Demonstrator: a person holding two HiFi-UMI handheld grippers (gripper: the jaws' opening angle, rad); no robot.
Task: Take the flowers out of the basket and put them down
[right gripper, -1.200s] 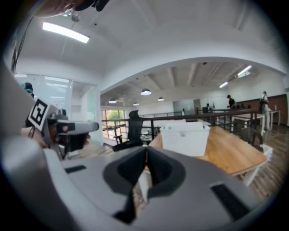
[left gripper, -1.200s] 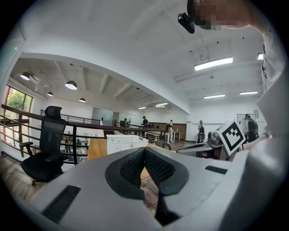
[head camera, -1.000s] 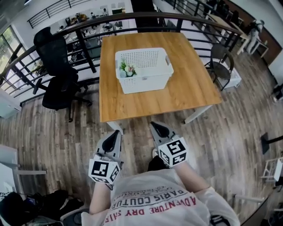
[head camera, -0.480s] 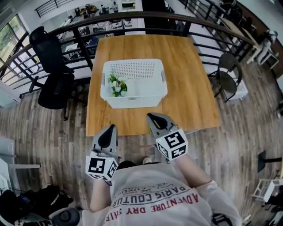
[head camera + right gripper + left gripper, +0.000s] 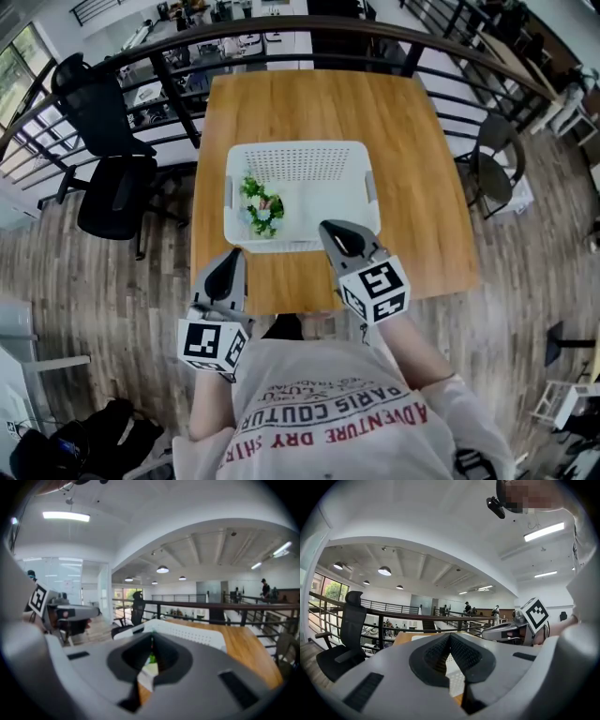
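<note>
Claw L, claw R, both closed, empty, 1 basket, 1 flower bunch

wooden table | black office chair left of it | dark railing behind | round chair right

Person's white shirt, print upside down in the head view: grey "PARIS COUTUR…", red "ADVENTURE DRY SHIR…", both cut off by folds. Smaller line beside them too small to read. Cubes on left gripper and right gripper: black-and-white square markers, no letters.
</note>
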